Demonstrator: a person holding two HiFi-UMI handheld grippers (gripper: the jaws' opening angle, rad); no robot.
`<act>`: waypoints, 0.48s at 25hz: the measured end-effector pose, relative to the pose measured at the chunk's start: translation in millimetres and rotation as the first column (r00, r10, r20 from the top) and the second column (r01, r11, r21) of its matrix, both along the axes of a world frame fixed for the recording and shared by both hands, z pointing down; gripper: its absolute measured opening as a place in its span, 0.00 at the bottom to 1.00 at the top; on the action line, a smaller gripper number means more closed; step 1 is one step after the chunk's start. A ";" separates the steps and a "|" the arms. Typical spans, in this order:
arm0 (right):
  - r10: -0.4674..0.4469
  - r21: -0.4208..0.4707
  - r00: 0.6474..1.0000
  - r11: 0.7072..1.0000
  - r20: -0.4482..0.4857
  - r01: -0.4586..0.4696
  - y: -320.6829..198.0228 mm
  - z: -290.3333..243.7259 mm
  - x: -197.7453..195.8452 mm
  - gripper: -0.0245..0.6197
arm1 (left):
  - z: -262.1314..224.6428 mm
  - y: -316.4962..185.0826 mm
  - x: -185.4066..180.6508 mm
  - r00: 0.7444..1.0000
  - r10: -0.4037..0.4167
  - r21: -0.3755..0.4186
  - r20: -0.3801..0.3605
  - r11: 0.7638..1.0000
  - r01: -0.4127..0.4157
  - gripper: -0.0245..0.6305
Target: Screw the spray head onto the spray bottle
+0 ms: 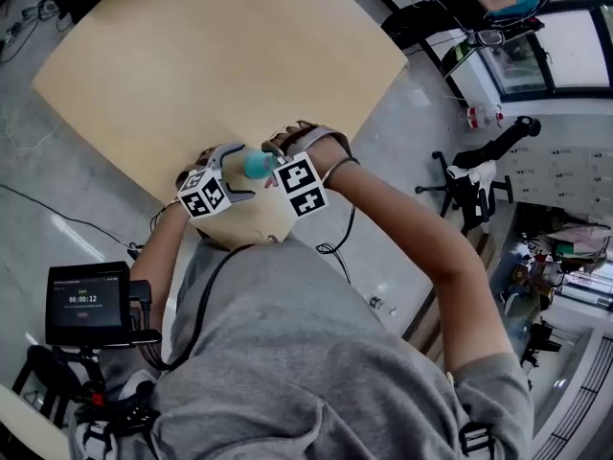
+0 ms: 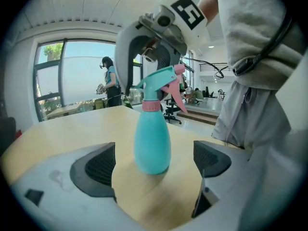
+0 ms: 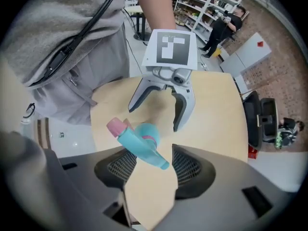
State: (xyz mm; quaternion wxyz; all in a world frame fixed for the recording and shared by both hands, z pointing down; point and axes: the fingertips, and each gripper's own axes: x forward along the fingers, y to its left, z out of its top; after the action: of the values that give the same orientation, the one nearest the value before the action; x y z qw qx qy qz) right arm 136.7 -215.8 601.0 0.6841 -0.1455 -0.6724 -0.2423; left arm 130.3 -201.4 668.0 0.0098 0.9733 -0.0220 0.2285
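Both sets of fingers (image 2: 94, 170) stood open: left gripper (image 2: 153, 165) flanking the teal spray bottle (image 2: 152, 138) upright on the worktop (image 2: 72, 129), right gripper (image 3: 155, 166) over its spray head (image 3: 137, 143); likely light, slick plastic, best held round its belly.

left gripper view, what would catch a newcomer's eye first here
A teal spray bottle with its pink-trimmed spray head on top stands upright on the pale wooden table, between the open jaws of the left gripper, whose pads do not touch it. The right gripper hangs above it, pointing down, jaws open around the spray head. In the head view both grippers meet at the table's near edge.
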 end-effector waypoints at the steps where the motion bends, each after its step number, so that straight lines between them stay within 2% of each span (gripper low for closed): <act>1: 0.018 0.013 1.000 1.000 0.011 -0.018 -7.1 -2.4 3.8 0.36 | -1.7 -8.7 -6.5 1.000 -0.027 -0.002 -0.002 1.000 0.027 0.78; 5: 0.103 0.093 0.992 0.990 0.077 -0.110 -20.2 -26.5 3.9 0.36 | -23.5 -23.7 -45.8 0.992 -0.125 0.026 -0.015 0.992 0.125 0.78; 8: 0.199 0.171 0.968 0.959 0.152 -0.224 -4.4 -69.6 -13.2 0.36 | -66.0 -4.3 -95.0 0.983 -0.182 0.085 -0.025 0.979 0.184 0.77; 10: 0.292 0.199 0.919 0.916 0.265 -0.348 7.3 -105.7 -19.2 0.36 | -111.6 6.3 -119.0 0.972 -0.224 0.135 -0.069 0.963 0.231 0.77; 11: 0.344 0.193 0.872 0.884 0.347 -0.425 14.1 -125.4 -21.2 0.36 | -138.4 11.6 -127.6 0.963 -0.245 0.157 -0.109 0.953 0.260 0.76; 12: 0.394 0.168 0.807 0.847 0.441 -0.505 21.4 -145.2 -22.3 0.36 | -165.5 16.8 -134.3 0.951 -0.267 0.176 -0.154 0.940 0.292 0.73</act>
State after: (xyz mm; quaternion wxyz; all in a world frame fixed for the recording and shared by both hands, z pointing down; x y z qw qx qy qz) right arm 114.4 -194.4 455.8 0.5877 0.1678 -0.7690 -0.1871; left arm -4.1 -184.6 502.6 -0.0528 0.9690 -0.1821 0.1584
